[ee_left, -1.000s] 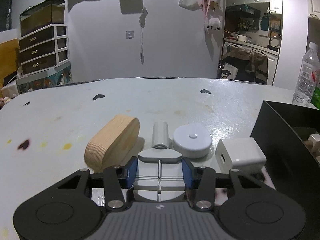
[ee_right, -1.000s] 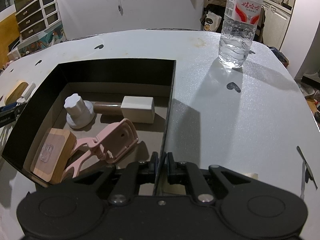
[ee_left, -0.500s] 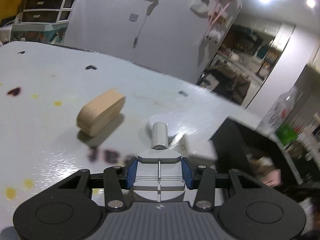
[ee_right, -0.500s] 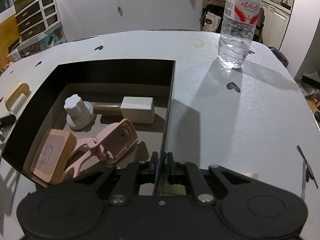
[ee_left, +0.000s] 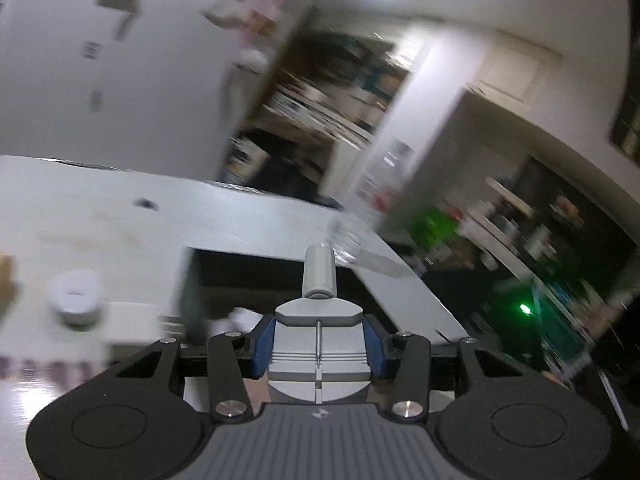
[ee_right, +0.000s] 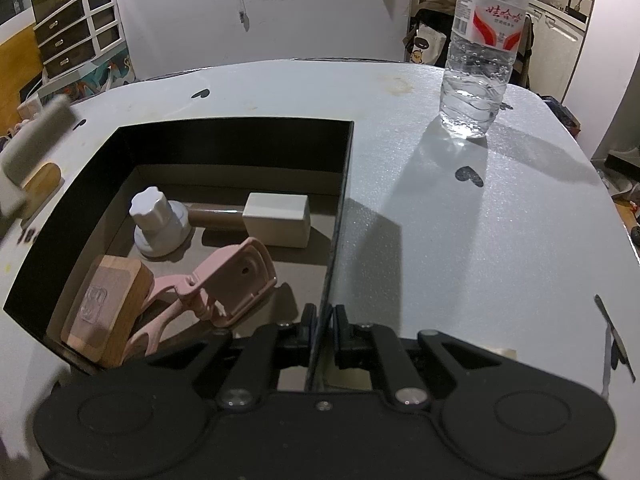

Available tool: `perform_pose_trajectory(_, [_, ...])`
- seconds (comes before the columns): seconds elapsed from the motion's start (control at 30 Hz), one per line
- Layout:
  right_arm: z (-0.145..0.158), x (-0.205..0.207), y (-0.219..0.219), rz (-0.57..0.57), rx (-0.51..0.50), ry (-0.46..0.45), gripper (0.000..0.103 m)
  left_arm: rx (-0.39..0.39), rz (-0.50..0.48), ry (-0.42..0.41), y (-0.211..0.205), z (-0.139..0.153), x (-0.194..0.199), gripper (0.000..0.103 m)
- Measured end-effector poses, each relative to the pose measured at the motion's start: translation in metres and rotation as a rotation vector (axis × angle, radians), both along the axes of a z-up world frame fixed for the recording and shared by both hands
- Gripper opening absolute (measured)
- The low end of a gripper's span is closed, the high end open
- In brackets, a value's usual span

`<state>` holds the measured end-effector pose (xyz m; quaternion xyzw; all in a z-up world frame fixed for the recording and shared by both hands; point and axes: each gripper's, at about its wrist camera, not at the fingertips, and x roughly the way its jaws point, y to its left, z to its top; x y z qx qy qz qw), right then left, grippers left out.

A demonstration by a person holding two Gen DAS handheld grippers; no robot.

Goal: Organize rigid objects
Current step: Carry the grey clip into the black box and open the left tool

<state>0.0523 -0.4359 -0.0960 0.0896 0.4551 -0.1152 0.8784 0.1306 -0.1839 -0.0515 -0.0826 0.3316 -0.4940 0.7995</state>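
My left gripper (ee_left: 319, 344) is shut on a grey tool (ee_left: 319, 320) with a short cylinder handle, held in the air and pointing over the black box (ee_left: 240, 272). The same tool appears blurred at the left edge of the right wrist view (ee_right: 36, 148). My right gripper (ee_right: 323, 322) is shut on the right wall of the black box (ee_right: 340, 200). Inside lie a white knob (ee_right: 158, 220), a white block on a brown handle (ee_right: 278, 220), a pink clip (ee_right: 224, 280) and a wooden block (ee_right: 108, 300).
On the table left of the box sit a white round puck (ee_left: 74, 300), a blurred white cube (ee_left: 128, 320) and a wooden oval (ee_right: 42, 184). A water bottle (ee_right: 480, 52) stands at the back right. A thin dark strip (ee_right: 612, 336) lies near the right edge.
My left gripper has lifted the grey tool off the table and swung right, towards the black box. The right gripper and the box have not moved.
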Motion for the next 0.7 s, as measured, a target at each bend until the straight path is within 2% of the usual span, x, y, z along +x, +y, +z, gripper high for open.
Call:
perform_pose_trajectory(0.17, [0.000,-0.001,-0.001,-0.001,0.006,-0.005,0.009,0.010,-0.118,0.087,-0.042,-0.010,0.004,0.047])
perform_pose_trajectory(0.4, [-0.001,-0.001,-0.001,0.001,0.010,-0.011,0.009,-0.005,-0.144,0.245,-0.077,-0.033,0.016,0.047])
perform_pose_trajectory(0.57, [-0.001,-0.001,-0.001,0.006,0.009,-0.013,0.009,0.025,-0.152,0.293,-0.090,-0.045,0.022,0.047])
perform_pose_trajectory(0.7, [-0.001,-0.001,-0.001,0.009,0.009,-0.015,0.010,0.014,-0.176,0.387,-0.095,-0.057,0.035,0.047])
